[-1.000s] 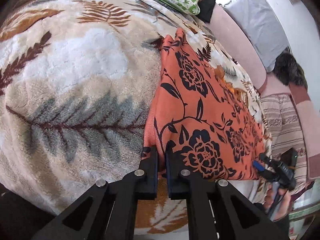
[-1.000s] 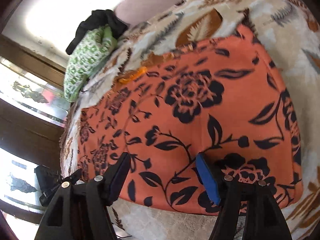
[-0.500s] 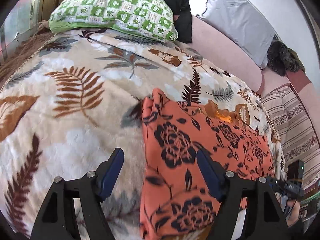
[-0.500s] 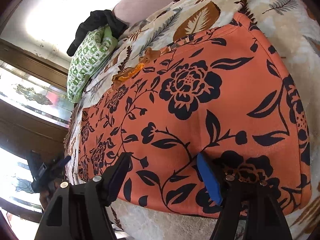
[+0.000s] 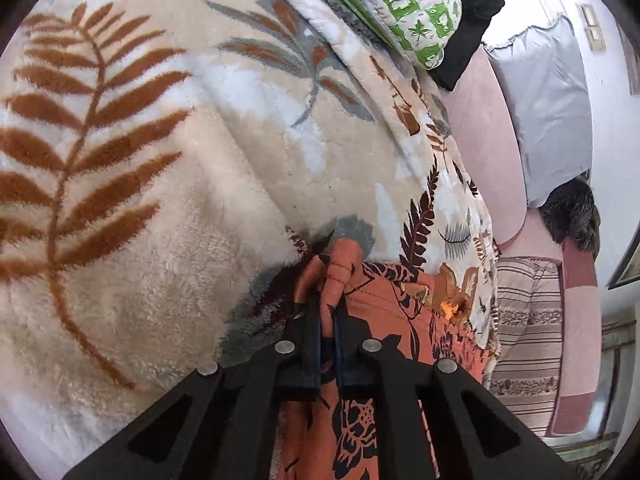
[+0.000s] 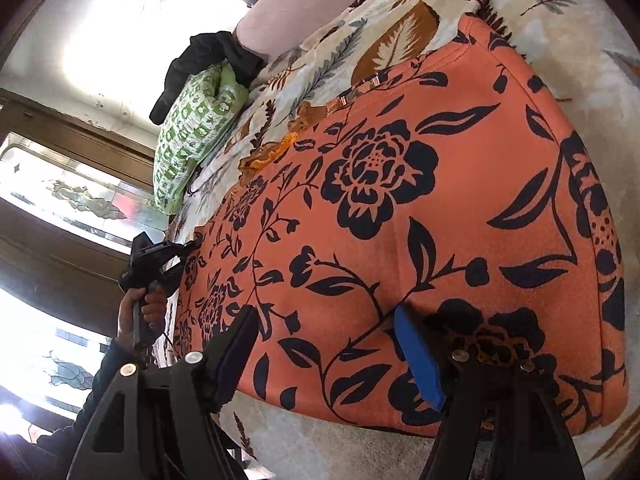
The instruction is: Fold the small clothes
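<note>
The orange cloth (image 6: 420,220), printed with black flowers and vines, lies spread flat on a fleecy leaf-patterned blanket (image 5: 168,184) that covers the bed. In the right wrist view the cloth fills most of the frame, its near edge running just in front of the right gripper (image 6: 326,344), and a bunched bit of lighter orange fabric (image 6: 276,150) shows at its far edge. One corner of the cloth is gathered up in folds at the left gripper (image 5: 328,320), whose two black fingers (image 5: 310,336) are pressed close together with the orange fabric pinched between them; the fabric rises in a small crumpled peak above the tips while the rest trails down and to the right over the blanket.

The right gripper is spread wide, its fingers well apart over the near edge of the cloth, one with a blue pad (image 6: 418,360) facing inward, and nothing is held between them.

In the right wrist view the person's left hand (image 6: 140,312) is wrapped around the handle of the left gripper at the far left corner of the cloth.

Beyond the cloth, a green and white patterned pillow (image 5: 404,4) sits at the head of the bed with a black garment (image 5: 468,36) against it. A pink padded headboard (image 5: 492,148) curves behind, with a grey pillow (image 5: 548,112) leaning on it, and a striped cloth (image 5: 524,340) lies near the bed's edge.
</note>
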Motion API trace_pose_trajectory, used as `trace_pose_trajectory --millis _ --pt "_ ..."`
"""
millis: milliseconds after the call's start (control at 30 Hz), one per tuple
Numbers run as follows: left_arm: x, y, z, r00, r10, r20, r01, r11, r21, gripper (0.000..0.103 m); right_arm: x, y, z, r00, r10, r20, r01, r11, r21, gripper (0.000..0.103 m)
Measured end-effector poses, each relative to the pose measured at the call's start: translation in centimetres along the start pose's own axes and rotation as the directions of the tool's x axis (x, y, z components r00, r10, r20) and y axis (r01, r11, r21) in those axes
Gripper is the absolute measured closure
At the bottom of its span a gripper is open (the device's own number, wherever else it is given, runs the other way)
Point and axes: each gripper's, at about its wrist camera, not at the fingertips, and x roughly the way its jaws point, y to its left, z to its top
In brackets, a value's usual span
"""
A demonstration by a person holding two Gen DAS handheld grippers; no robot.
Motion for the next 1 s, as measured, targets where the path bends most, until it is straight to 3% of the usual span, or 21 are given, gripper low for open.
trace_pose_trajectory --millis 100,167,200,233,267,300,367,433,567,633,700,867,1000 --pt "-1.6 -3.3 -0.8 0.982 0.167 0.084 -0.178 0.972 0.154 0.092 -0.2 -0.4 0.2 1.000 0.019 -0.008 -0.019 0.999 0.037 0.029" --pt "-1.8 -5.1 -1.4 0.962 0.237 0.134 -0.264 0.931 0.252 0.079 -0.3 -0.3 0.6 0.999 0.017 -0.027 -0.016 0.998 0.056 0.029" --pt "-1.9 -5.2 -1.7 0.955 0.260 0.145 -0.292 0.915 0.279 0.069 -0.3 -0.1 0.8 0.999 0.007 -0.041 -0.005 0.998 0.057 0.029" --pt "-1.5 -5.1 -1.8 0.942 0.302 0.146 -0.333 0.895 0.296 0.069 -0.6 0.4 1.1 0.999 0.003 -0.044 -0.001 0.999 0.049 0.029" --pt "-0.7 -4.5 -1.8 0.918 0.374 0.132 -0.397 0.864 0.311 0.068 -1.1 0.9 1.6 0.999 0.016 -0.032 -0.015 0.999 0.031 0.029" --pt "-0.2 -3.8 -1.7 0.912 0.392 0.120 -0.409 0.855 0.319 0.067 -1.7 1.6 2.2 0.999 0.034 -0.004 -0.034 0.999 0.009 0.029" --pt "-0.4 -3.7 -1.5 0.916 0.376 0.138 -0.401 0.861 0.315 0.067 -2.8 2.1 3.8 0.997 0.055 0.057 -0.055 0.999 -0.002 0.029" --pt "-0.7 -3.9 -1.7 0.908 0.391 0.150 -0.419 0.849 0.323 0.067 -3.1 1.2 6.1 0.992 0.068 0.102 -0.073 0.997 0.038 0.026" --pt "-0.9 -4.5 -2.4 0.891 0.415 0.184 -0.453 0.825 0.337 0.067 -0.6 -4.8 11.5 0.991 0.000 0.137 -0.030 0.976 0.217 0.025" --pt "-2.0 -4.9 -3.3 0.885 0.414 0.215 -0.465 0.813 0.350 0.066 0.4 -8.8 12.5 0.977 0.113 0.182 -0.176 0.909 0.377 0.025" --pt "-3.2 -5.1 -4.5 0.871 0.421 0.251 -0.488 0.794 0.363 0.063 -0.4 -9.7 12.7 0.962 0.152 0.229 -0.245 0.853 0.461 0.025" --pt "-5.3 -6.3 -7.7 0.858 0.418 0.299 -0.507 0.780 0.366 0.042 -2.8 -4.8 10.6 0.965 0.196 0.175 -0.240 0.928 0.285 0.024" --pt "-6.4 -7.3 -10.6 0.860 0.395 0.323 -0.500 0.781 0.375 0.038 -4.3 -2.5 6.0 0.973 0.170 0.158 -0.204 0.952 0.227 0.024"
